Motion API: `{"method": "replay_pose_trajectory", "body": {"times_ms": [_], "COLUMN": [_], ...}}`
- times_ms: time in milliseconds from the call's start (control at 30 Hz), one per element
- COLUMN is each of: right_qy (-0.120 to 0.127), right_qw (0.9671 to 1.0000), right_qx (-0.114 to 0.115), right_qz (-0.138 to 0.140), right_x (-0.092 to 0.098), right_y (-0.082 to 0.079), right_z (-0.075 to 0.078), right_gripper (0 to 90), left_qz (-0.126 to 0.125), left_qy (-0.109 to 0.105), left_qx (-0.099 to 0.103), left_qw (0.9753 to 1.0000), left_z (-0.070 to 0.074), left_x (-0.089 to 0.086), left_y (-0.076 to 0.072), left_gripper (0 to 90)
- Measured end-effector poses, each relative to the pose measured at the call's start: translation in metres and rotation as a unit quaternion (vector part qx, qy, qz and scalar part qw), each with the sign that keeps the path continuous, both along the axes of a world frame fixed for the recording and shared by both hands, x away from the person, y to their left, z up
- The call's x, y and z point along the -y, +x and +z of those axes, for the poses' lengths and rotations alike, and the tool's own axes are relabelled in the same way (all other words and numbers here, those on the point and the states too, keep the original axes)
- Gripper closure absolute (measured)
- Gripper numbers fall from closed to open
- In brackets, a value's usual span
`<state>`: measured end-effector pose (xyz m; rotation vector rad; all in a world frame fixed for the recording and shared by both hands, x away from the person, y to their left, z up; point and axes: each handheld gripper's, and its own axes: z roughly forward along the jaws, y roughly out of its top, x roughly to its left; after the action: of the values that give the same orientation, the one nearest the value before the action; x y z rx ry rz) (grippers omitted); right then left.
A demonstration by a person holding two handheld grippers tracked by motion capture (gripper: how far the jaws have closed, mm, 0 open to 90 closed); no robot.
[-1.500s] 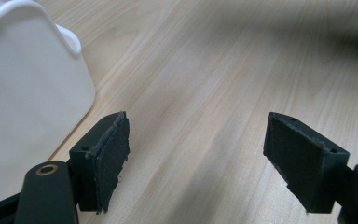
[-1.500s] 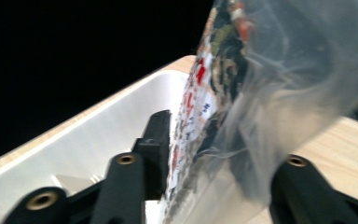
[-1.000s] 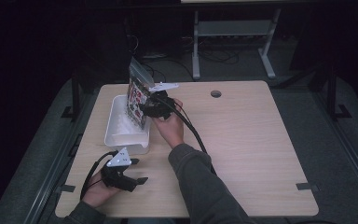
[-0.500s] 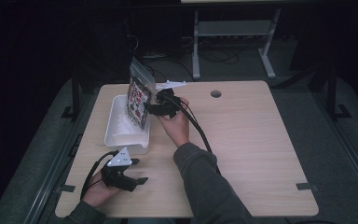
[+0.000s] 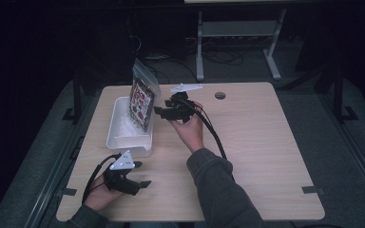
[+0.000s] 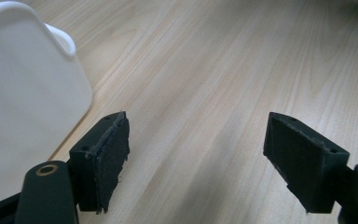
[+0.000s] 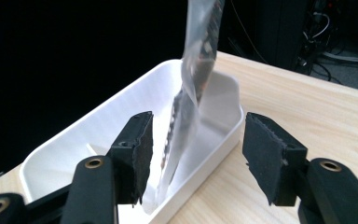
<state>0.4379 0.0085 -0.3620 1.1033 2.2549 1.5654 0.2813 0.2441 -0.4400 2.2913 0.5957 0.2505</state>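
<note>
- Printing in red, black and white is showing on the card inside the clear plastic zip bag (image 5: 142, 97), but the writing is too small and blurred to read.
- No brand or label is showing on the white rectangular plastic tub (image 5: 123, 137), whose outer wall is plain.
- The bag is standing upright with its lower end inside the tub (image 7: 121, 121), leaning toward the tub's right-hand wall, its top rising above the rim.
- The right gripper (image 5: 164, 113) is sitting just beside the bag on its right, jaws spread apart and released; in the right gripper view the bag (image 7: 193, 88) is hanging between the two black pads without either one touching it.
- The left gripper (image 5: 140, 186) is lying low over the near left part of the light wooden worktop (image 5: 266, 142), jaws wide open and grasping nothing.
- In the left gripper view the tub's rounded corner (image 6: 28, 88) is sitting just beside the left jaw, with bare wood between the pads.
- The tub is standing near the worktop's left edge, well inside the far edge.
- Open room is lying across the whole right half of the worktop, out to a round cable hole (image 5: 220, 95) near the far edge.
</note>
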Motion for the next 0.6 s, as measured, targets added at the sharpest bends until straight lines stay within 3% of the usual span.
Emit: {"method": "replay_pose_trajectory", "body": {"times_ms": [600], "right_qy": [0.009], "right_qw": [0.9997], "right_qx": [-0.017], "right_qz": [0.014], "right_x": [0.046], "right_y": [-0.02], "right_z": [-0.005], "right_gripper": [39.2], "left_qz": [-0.003], "left_qy": [0.003], "left_qx": [0.002], "left_qw": [1.0], "left_z": [0.0], "left_x": [0.002], "left_y": [-0.002], "left_gripper": [21.5]}}
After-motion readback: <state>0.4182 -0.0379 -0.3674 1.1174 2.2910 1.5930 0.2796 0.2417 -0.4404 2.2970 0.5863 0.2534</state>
